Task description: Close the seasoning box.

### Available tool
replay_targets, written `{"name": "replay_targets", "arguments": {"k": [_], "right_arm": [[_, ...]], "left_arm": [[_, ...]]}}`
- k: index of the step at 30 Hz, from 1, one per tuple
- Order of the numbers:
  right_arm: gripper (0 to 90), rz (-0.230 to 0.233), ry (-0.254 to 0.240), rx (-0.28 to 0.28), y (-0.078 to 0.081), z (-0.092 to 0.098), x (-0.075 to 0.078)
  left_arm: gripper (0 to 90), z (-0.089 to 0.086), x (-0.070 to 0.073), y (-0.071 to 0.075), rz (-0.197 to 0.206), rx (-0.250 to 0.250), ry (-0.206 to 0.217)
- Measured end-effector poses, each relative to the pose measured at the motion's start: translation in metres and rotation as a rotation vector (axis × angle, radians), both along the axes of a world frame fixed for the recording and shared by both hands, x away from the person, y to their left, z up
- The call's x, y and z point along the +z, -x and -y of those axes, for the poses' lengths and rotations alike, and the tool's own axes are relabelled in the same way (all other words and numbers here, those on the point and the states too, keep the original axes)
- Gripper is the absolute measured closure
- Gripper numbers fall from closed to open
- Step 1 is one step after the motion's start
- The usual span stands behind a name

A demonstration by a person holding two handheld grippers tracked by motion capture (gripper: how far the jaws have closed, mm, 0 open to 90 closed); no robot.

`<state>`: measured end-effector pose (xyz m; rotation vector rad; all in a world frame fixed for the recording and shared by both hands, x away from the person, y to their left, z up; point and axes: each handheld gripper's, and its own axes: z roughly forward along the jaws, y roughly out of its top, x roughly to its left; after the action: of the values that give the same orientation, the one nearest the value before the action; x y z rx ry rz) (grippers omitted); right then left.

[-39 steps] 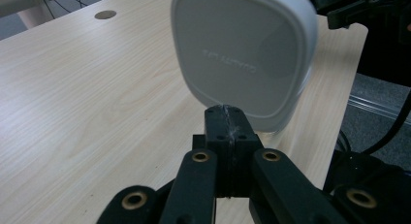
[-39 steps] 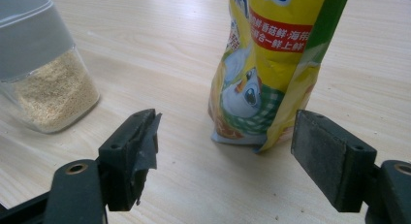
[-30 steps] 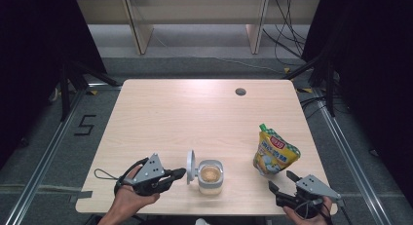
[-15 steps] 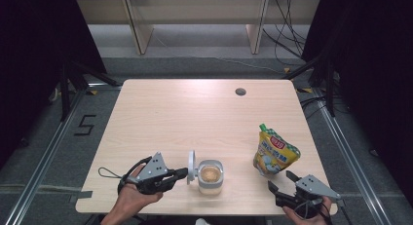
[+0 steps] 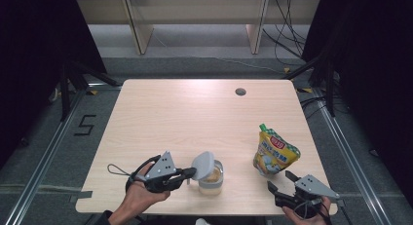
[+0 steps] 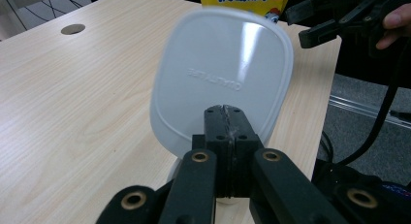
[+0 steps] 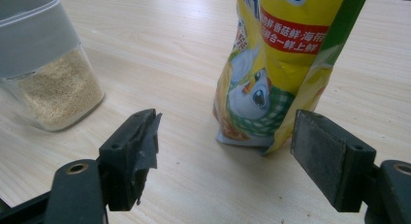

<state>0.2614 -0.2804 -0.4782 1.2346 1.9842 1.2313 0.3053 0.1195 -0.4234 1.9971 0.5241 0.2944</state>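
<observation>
Left gripper clamped on rim of pale grey rounded plastic lid, tilted up over clear square jar of beige granules, near table edge. Light, stiff, slick; best pinched at rim. Right gripper gaped empty near yellow pouch.

wooden table bears a grain jar and yellow pouch.

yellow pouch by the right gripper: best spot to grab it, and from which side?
Probably the lower body of the yellow pouch, approached level from the near table edge, where the right gripper already faces it with jaws open. The pouch stands upright on the table with its wide printed face toward the gripper, narrowing toward the base, so open jaws should straddle it there. The green spout is higher and small.
</observation>
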Motion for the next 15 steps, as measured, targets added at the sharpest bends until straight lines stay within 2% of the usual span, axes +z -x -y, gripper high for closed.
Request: {"name": "replay_targets", "arguments": {"k": [4,5,9,10,11,12,15], "right_arm": [[26.3,0.016,0.014,0.004,-0.001,0.001,0.000],[26.3,0.009,0.006,0.004,-0.001,0.000,0.000],[26.3,0.010,0.004,0.005,-0.001,0.000,0.000],[26.3,0.019,0.012,0.010,-0.001,0.001,-0.001],[26.3,0.026,0.011,0.010,-0.001,0.001,0.000],[26.3,0.005,-0.007,0.006,0.000,0.000,0.000],[26.3,0.013,0.001,0.010,0.000,0.000,0.001]], "left_arm": [[88.7,0.004,0.003,-0.001,0.002,-0.010,0.011],[88.6,0.004,0.004,-0.001,-0.002,-0.014,0.024],[87.0,0.004,0.007,0.000,-0.007,-0.002,0.032],[85.5,0.002,0.008,-0.001,-0.006,-0.010,0.035],[84.2,0.002,0.008,0.001,-0.016,0.004,0.042],[82.3,0.000,0.009,0.001,-0.016,-0.001,0.051],[74.6,-0.007,0.010,0.001,-0.020,0.009,0.057]]}}
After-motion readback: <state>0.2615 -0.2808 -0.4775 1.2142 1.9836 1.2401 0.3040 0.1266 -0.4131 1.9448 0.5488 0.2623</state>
